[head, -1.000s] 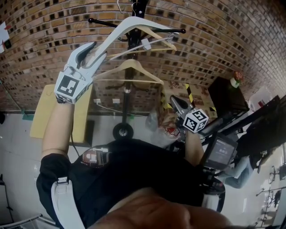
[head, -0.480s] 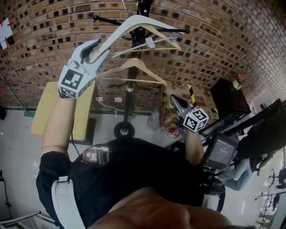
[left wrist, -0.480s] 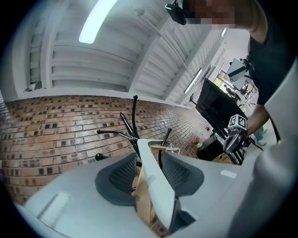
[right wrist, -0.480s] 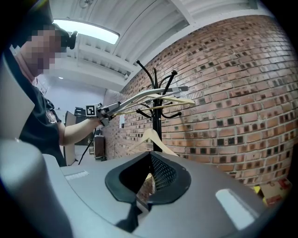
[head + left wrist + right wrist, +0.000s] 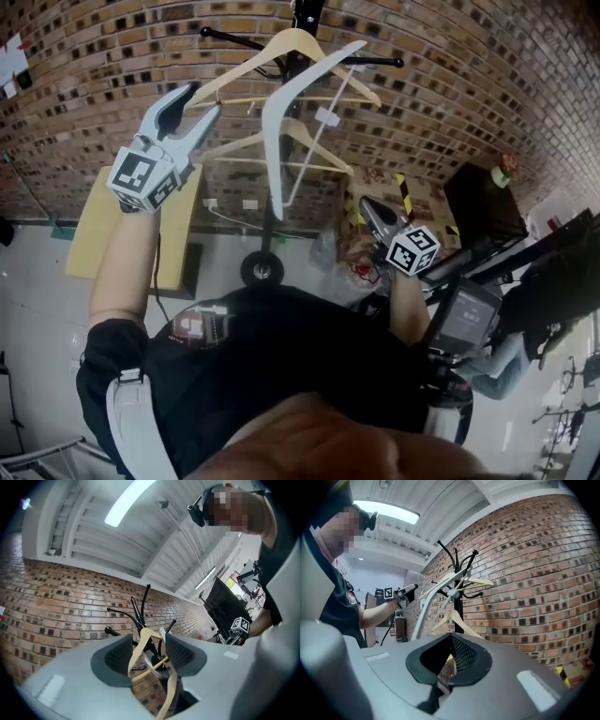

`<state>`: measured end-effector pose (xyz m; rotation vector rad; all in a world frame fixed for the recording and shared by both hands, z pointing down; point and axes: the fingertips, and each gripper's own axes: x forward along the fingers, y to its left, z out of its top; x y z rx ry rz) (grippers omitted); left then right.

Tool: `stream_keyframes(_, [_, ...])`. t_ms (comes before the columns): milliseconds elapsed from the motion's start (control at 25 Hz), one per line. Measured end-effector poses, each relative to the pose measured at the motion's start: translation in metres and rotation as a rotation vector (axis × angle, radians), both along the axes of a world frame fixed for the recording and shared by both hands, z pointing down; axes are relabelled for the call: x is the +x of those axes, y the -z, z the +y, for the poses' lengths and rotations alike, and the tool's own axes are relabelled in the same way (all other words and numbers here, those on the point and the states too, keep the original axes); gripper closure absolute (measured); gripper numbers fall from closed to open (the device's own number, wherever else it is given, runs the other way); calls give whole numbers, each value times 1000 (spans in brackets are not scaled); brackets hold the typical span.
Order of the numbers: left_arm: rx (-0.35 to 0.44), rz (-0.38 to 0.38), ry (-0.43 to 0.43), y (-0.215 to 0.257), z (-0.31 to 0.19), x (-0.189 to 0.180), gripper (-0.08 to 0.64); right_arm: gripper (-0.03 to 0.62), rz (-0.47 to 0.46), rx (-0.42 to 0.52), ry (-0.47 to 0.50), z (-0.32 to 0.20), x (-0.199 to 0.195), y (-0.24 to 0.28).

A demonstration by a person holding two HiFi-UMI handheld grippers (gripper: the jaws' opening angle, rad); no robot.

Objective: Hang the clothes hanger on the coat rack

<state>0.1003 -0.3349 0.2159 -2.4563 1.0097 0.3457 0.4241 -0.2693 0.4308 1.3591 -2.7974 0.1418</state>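
Observation:
The white plastic hanger hangs tilted from the black coat rack, one arm pointing down. It also shows in the right gripper view as the white hanger beside the coat rack. My left gripper is raised just left of the hanger, open and holding nothing. In its own view the left gripper frames a wooden hanger on the rack. My right gripper is low at the right, shut and empty. A second wooden hanger hangs lower on the rack.
A brick wall stands behind the rack. The rack's wheeled base is on the floor. A yellow board leans at the left. Boxes with hazard tape, a black cabinet and a monitor crowd the right.
My left gripper has opened and let go of the white hanger. The hanger has swung down and right and now hangs from the rack. The gripper has dropped slightly to the left.

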Motion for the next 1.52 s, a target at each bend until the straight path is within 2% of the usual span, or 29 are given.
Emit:
stream_keyframes(120, [-32, 8, 1, -15, 1, -5, 360, 578, 0, -4, 6, 0, -4, -2])
stream_keyframes(320, [-74, -29, 17, -44, 4, -9, 360, 578, -2, -14, 16, -2, -5, -5])
stream_keyframes(440, [-109, -10, 10, -54, 7, -15, 360, 578, -13, -8, 17, -2, -5, -5])
stream_keyframes(600, [-194, -14, 33, -92, 10, -29, 360, 578, -14, -23, 24, -1, -9, -11])
stream_keyframes(840, [-335, 35, 70, -153, 10, -55, 360, 578, -19, -36, 26, -2, -11, -18])
stream_keyframes(1040, [-424, 45, 93, -195, 16, -64, 360, 577, -22, -40, 34, -3, -13, -20])
stream_keyframes(1520, [-455, 61, 105, -205, 20, -74, 360, 578, -7, -53, 60, -5, -27, -21])
